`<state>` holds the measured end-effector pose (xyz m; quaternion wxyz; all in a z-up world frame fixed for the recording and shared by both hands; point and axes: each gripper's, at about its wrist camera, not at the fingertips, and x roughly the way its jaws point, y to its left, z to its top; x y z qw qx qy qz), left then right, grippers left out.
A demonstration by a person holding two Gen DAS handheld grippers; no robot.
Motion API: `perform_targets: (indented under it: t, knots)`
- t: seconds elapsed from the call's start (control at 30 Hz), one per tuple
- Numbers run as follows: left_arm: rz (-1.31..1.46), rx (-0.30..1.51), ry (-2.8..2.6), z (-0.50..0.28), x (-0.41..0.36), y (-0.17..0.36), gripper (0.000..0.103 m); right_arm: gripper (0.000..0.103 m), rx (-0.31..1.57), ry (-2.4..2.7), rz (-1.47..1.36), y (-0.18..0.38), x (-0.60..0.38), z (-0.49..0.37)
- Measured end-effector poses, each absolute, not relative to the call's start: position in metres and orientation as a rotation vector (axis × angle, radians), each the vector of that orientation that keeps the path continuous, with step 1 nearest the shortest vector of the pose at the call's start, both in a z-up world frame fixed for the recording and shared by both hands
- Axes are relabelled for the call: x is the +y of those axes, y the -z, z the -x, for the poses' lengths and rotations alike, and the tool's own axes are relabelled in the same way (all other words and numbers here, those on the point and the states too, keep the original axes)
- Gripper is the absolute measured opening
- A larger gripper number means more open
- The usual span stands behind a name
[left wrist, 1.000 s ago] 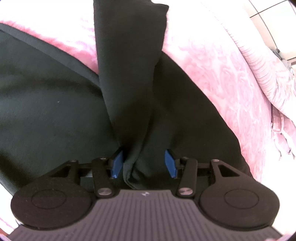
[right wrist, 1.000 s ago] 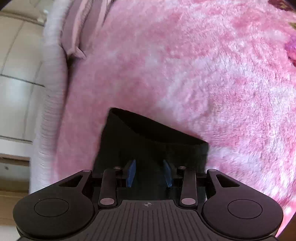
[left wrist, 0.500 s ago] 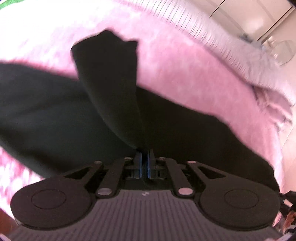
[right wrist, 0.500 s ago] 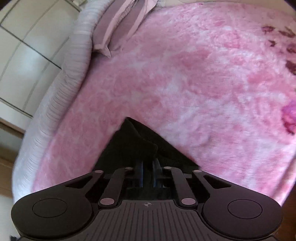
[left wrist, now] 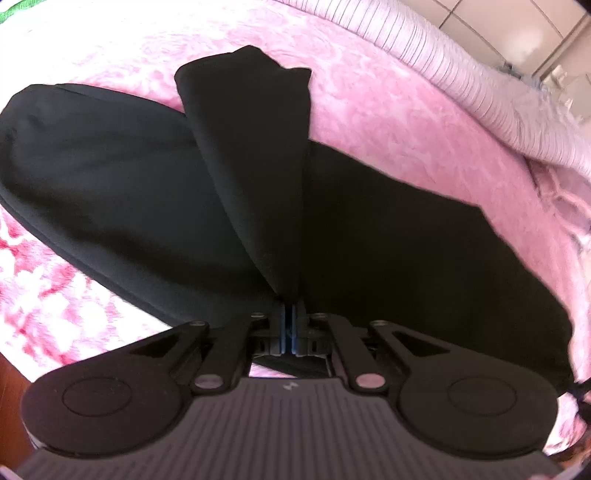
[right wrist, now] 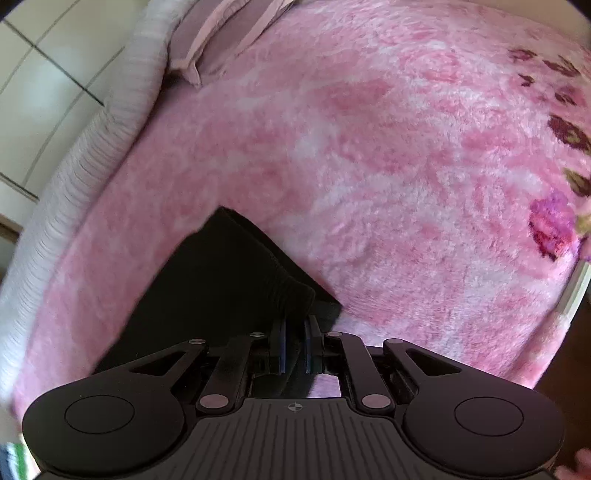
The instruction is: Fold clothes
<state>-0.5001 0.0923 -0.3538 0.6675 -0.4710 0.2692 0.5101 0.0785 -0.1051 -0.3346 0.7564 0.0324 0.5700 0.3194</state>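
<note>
A black garment (left wrist: pixel 122 192) lies spread on a pink fluffy blanket (left wrist: pixel 399 122). In the left wrist view one long flap of it (left wrist: pixel 258 155) rises in a taut fold from my left gripper (left wrist: pixel 287 325), which is shut on the cloth. In the right wrist view my right gripper (right wrist: pixel 294 343) is shut on a ribbed, bunched corner of the black garment (right wrist: pixel 221 280), lifted a little off the blanket (right wrist: pixel 388 184). The cloth's lower part is hidden behind both grippers.
A pale ribbed bed edge (left wrist: pixel 491 85) runs along the top right in the left wrist view. The right wrist view has the ribbed bed edge (right wrist: pixel 85 155) at left, a striped pillow (right wrist: pixel 218 29) at the top and a tiled floor (right wrist: pixel 40 74) beyond.
Both grippers went from open around the cloth to shut on it. Both then rose, pulling the gripped black cloth up from the blanket.
</note>
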Motion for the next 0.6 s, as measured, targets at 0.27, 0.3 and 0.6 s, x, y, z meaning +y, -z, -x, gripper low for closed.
perform_targets:
  t: [0.27, 0.3, 0.6]
  knots:
    - [1.110, 0.597, -1.177, 0.500, 0.099, 0.360, 0.000, 0.010, 1.264, -0.698, -0.032, 0.345, -0.101, -0.081]
    - [1.084, 0.593, -1.183, 0.499, 0.095, 0.356, 0.000, 0.009, 1.257, -0.704, -0.022, 0.344, -0.101, -0.080]
    - [0.999, 0.702, -1.235, 0.486, 0.074, 0.365, 0.004, 0.017, 1.221, -0.735, 0.147, 0.347, -0.087, -0.072]
